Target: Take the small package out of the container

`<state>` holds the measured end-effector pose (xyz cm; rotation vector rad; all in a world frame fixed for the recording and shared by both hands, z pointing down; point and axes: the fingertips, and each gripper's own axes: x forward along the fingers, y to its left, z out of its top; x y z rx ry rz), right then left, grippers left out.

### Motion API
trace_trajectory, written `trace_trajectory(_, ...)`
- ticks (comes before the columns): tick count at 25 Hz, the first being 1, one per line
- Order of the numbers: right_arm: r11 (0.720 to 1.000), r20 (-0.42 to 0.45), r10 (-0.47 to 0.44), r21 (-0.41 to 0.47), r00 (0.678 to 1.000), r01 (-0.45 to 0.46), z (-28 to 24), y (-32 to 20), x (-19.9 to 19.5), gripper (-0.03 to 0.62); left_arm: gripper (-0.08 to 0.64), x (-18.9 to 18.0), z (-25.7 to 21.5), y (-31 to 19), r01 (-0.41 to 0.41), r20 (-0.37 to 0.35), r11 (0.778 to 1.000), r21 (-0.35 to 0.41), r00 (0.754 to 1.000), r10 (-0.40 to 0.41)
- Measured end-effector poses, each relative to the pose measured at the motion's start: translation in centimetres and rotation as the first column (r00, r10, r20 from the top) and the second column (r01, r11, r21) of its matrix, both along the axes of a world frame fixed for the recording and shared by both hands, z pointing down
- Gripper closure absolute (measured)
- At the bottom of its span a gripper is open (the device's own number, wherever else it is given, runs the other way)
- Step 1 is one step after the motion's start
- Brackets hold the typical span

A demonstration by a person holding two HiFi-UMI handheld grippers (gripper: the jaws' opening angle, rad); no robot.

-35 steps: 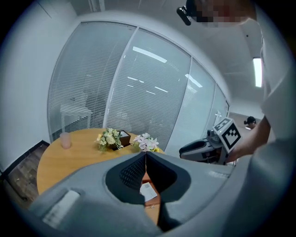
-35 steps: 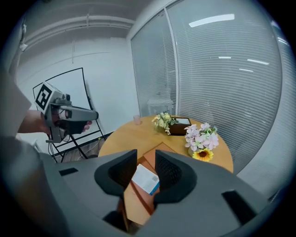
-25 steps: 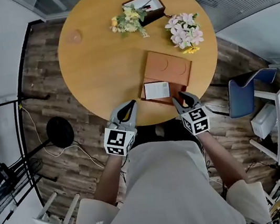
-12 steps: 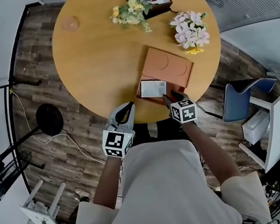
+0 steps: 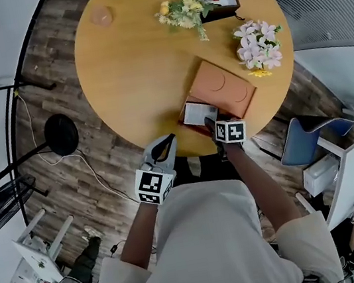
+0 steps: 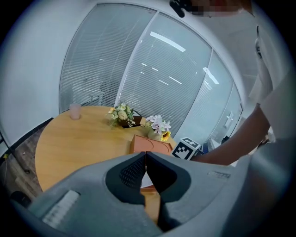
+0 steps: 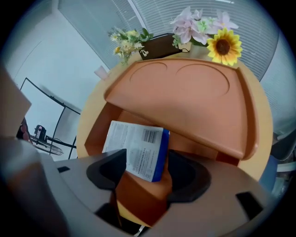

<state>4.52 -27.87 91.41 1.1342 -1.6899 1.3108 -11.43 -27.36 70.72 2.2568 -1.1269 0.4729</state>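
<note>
Honestly the table (image 5: 139, 76) looks like smooth light wood with a slight satin sheen. The container (image 5: 225, 86) toward its 5 o'clock edge is matt terracotta plastic. The small package (image 5: 199, 112) in it looks like printed paper, and the floor (image 5: 89, 179) is rough-grained wood plank.

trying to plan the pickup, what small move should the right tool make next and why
Probably nudge the right tool forward, then close on the package: its jaws are opening, the package's near corner sits between them unpinched, and the package lies in the open container.
</note>
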Motion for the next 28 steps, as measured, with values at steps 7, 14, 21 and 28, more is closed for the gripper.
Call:
trace_trajectory(7, 0.997, 0.022, -0.059, -0.04, 0.998, 0.06, 0.9, -0.3, -1.1, 0.319, 0.541, -0.5, 0.5, 0.5, 0.023, 0.016, 0.999, -0.023, 1.0, -0.022)
trace_trajectory(14, 0.995, 0.07, -0.094, -0.017, 0.993, 0.096, -0.7, 0.4, -2.1, 0.319, 0.541, -0.4, -0.7, 0.5, 0.021, 0.016, 1.0, -0.008, 1.0, -0.021)
trace_trajectory(21, 0.999, 0.135, -0.047, 0.024, 0.99, 0.045, -3.0, 1.5, -2.8, 0.321, 0.541, -0.5, -2.0, 0.6, 0.011, 0.014, 1.0, 0.023, 1.0, -0.011)
trace_trajectory(28, 0.982, 0.188, 0.048, 0.17, 0.981, -0.081, -7.3, -0.4, -3.4, 0.321, 0.541, -1.4, -3.9, 0.6, 0.004, 0.013, 0.998, 0.059, 1.0, -0.004)
